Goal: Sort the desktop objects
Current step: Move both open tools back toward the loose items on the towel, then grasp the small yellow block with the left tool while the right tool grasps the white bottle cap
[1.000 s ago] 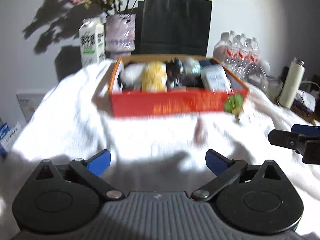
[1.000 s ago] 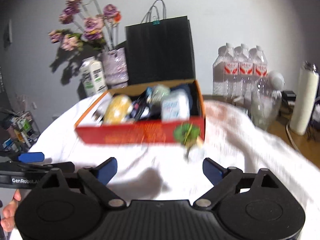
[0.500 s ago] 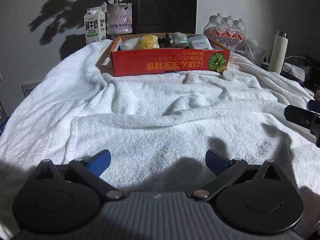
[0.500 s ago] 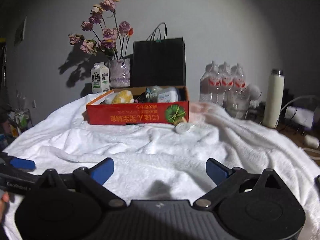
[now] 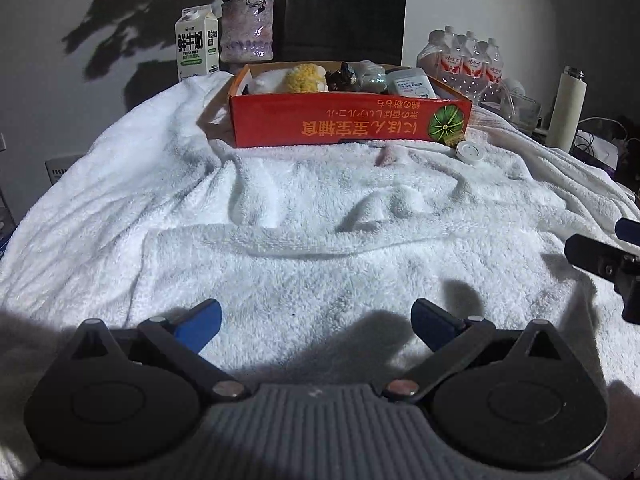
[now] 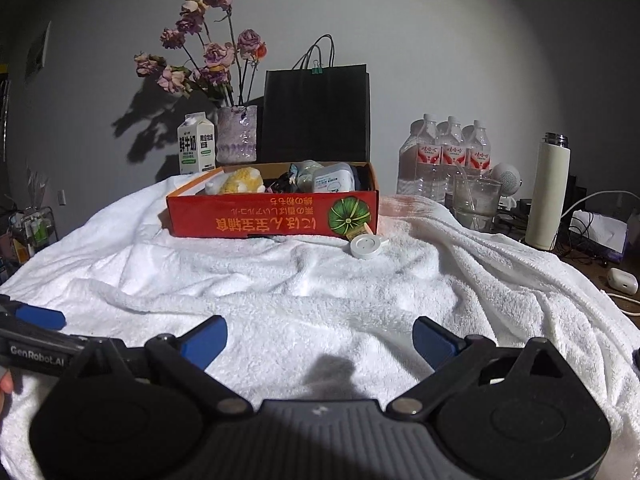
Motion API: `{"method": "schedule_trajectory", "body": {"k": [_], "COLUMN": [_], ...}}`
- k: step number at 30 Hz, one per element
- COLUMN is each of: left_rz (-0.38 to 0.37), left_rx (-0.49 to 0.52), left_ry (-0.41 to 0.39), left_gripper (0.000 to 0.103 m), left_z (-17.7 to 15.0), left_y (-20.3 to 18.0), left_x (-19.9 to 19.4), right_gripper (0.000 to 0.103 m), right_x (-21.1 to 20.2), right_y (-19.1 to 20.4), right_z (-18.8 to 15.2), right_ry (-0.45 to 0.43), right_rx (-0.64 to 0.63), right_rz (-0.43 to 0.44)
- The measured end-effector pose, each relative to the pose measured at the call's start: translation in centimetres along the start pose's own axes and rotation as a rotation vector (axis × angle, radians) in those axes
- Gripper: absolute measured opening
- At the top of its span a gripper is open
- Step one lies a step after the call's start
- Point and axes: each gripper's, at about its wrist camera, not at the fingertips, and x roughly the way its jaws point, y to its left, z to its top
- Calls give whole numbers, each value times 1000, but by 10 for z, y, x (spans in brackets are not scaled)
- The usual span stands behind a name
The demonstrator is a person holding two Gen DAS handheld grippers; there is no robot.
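Note:
A red cardboard box (image 5: 348,126) (image 6: 272,216) stands at the far side of a white towel (image 5: 280,240) (image 6: 320,288). It holds a yellow plush toy (image 5: 306,77) (image 6: 242,180), a white pack (image 5: 410,84) (image 6: 332,178) and other small items. A small white round disc (image 5: 469,151) (image 6: 365,245) lies on the towel at the box's front right corner. A small pink item (image 5: 386,157) lies in front of the box. My left gripper (image 5: 316,316) and my right gripper (image 6: 320,336) are both open and empty, low over the near towel.
Behind the box stand a milk carton (image 5: 197,48) (image 6: 196,144), a vase of flowers (image 5: 247,30) (image 6: 236,134) and a black paper bag (image 5: 344,16) (image 6: 316,112). At the right are water bottles (image 6: 448,156), a glass (image 6: 476,200), a white flask (image 6: 548,196) and cables.
Both grippers have pulled back from the box toward the near edge of the towel, most of it in the first half second. Both stayed open and empty.

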Motion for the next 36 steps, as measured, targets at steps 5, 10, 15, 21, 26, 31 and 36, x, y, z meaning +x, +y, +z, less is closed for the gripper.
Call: {"method": "schedule_trajectory", "body": {"k": [5,10,15,21,26,31,36], "left_rz": [-18,-40,-110,-173,-210,-270,-337], "left_rx": [6,14,59,111,61,10,-11], "left_ry": [-12,-18,-67,-92,-78,-65,-40], "left_gripper": [103,103,103,103,102,100,89], "left_z": [4,17,56,95,122,145,156], "left_y": [-1,-4,-17,-40,-45,-57,-82], "left_x": [-1,2,10,51,91,121,153], "right_gripper": [99,99,99,96,80,55,38], "right_x": [3,7,17,74,151,208,227], "right_y": [2,4,-2,-23,-39,-52,-64], "right_z": [2,12,41,82,95,87,75], "right_ry": [11,17,-22,-27,87,156,202], "right_rx": [-4,-27,-98,-142,-111,-84,-8], "right_rz": [4,8,14,14,45,10,42]}}
